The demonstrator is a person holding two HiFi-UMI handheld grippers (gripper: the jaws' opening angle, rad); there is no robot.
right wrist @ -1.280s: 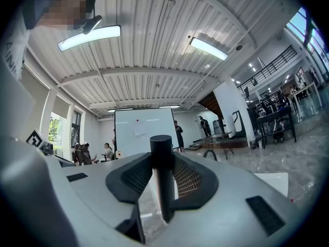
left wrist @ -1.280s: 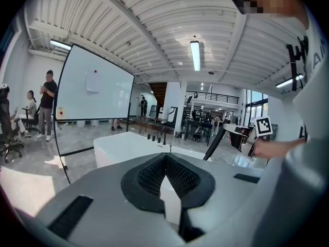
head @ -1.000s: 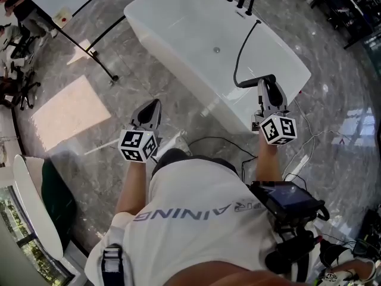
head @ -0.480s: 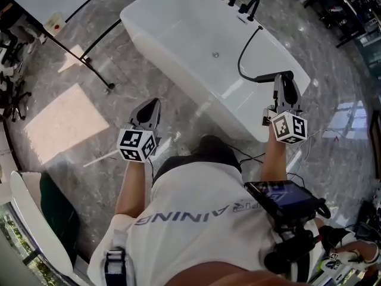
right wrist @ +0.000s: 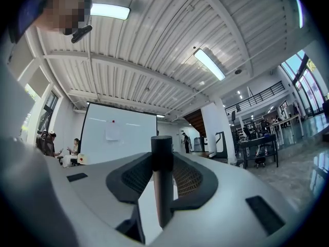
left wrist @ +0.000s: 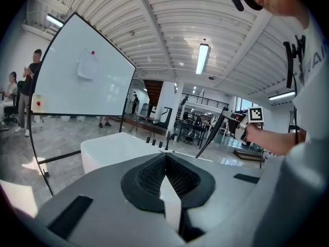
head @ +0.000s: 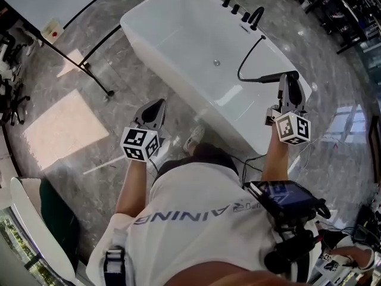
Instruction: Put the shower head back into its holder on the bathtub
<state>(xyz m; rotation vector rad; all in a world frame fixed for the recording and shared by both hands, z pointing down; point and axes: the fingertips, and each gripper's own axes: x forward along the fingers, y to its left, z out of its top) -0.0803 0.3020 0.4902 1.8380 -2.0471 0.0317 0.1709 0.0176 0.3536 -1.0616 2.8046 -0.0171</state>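
Black shower head [head: 275,78] gripped in right gripper [head: 290,81] fingers over the bathtub [head: 196,16]; left gripper [head: 156,106] fingers closed.

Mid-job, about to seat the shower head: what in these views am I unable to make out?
- Holder: in the head view, the black fittings on the bathtub rim are too small to tell which one is the holder.
- Right gripper view: it points at the ceiling, so the tub is out of frame. It shows only the shower head between the jaws.
- Shower head's gripped end: in the head view, it is covered by the right gripper.
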